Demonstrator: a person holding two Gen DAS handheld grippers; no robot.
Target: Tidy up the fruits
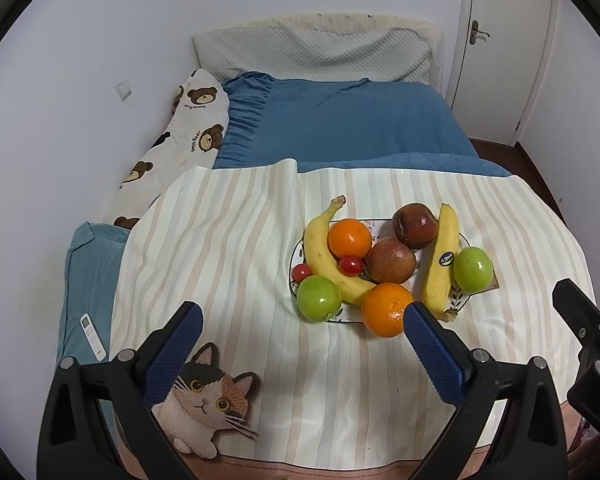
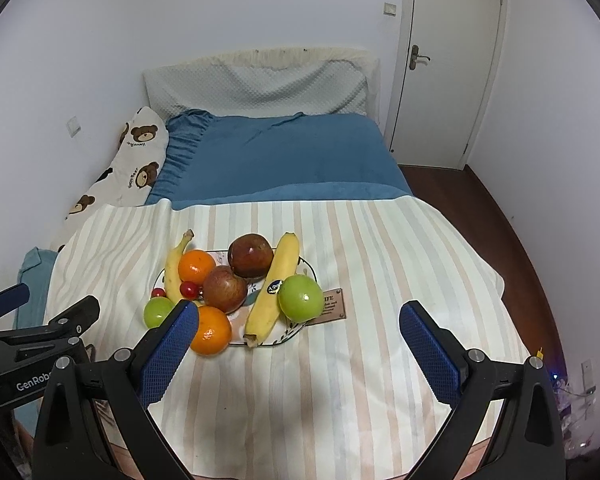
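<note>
Looking along the left gripper [image 1: 302, 326], the jaws stand spread and empty above the striped cloth [image 1: 228, 240]; the fruits crowd the plate [image 1: 294, 258], and the near orange [image 1: 386, 310] overhangs its rim, so a nudge may roll it off. In the right wrist view, the right gripper [image 2: 299, 330] is likewise spread wide; the green apple [image 2: 301, 298] leans against a banana [image 2: 274, 288] and may roll if that banana is lifted.

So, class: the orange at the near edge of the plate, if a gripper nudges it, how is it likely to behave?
The orange is round and sits half over the plate rim, so it would probably roll onto the striped cloth. Its skin looks firm and dimpled, so the textured pads should likely grip without slipping. The soft bedding underneath may stop it rolling far.
</note>
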